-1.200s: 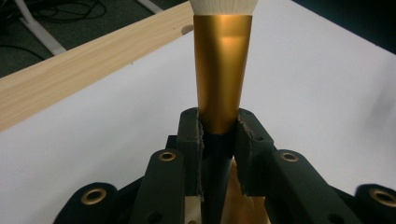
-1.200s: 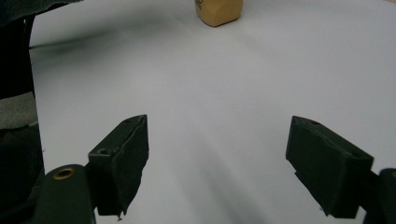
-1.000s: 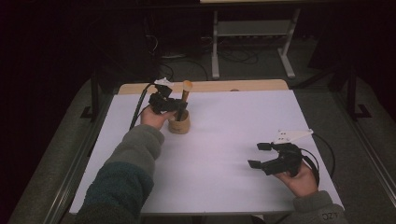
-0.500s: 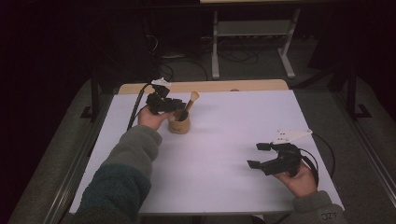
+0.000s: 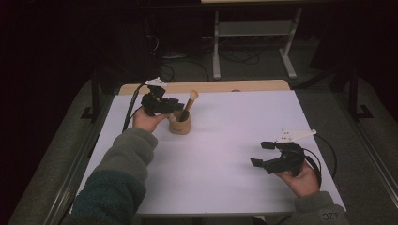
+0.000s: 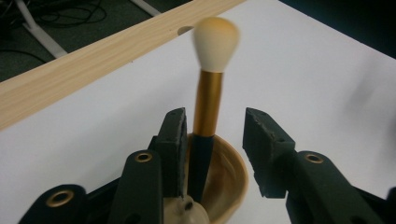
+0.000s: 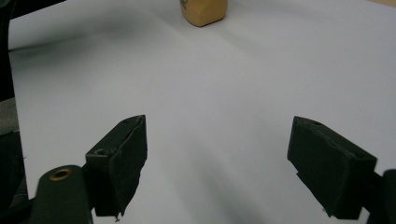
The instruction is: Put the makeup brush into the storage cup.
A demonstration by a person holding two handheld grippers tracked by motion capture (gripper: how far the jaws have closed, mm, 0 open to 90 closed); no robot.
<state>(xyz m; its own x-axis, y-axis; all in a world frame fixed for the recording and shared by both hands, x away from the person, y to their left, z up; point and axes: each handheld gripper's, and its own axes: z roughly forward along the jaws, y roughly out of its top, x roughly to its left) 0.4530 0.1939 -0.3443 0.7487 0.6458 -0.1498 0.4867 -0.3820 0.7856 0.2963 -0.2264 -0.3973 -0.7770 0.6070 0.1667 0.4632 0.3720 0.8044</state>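
Tan wooden cup (image 5: 180,125) sits on the white table (image 5: 225,154) at about 10 o'clock from the middle in the high view, with a makeup brush (image 5: 189,103) standing in it, leaning toward 1 o'clock. The left gripper (image 5: 172,107) hovers right at the cup's 10 o'clock side. The right gripper (image 5: 262,153) is well apart at 4 o'clock, jaws spread with nothing between them.

Left gripper view: the jaws have just been opening. The brush (image 6: 208,88) stands between them, gold ferrule, cream head at 12 o'clock. It's right against the left pad, the right pad is clear of it, so no grip. Cup (image 6: 224,177) is below.

Right gripper view: jaws wide apart over bare table (image 7: 210,93), cup (image 7: 203,11) at 12 o'clock.
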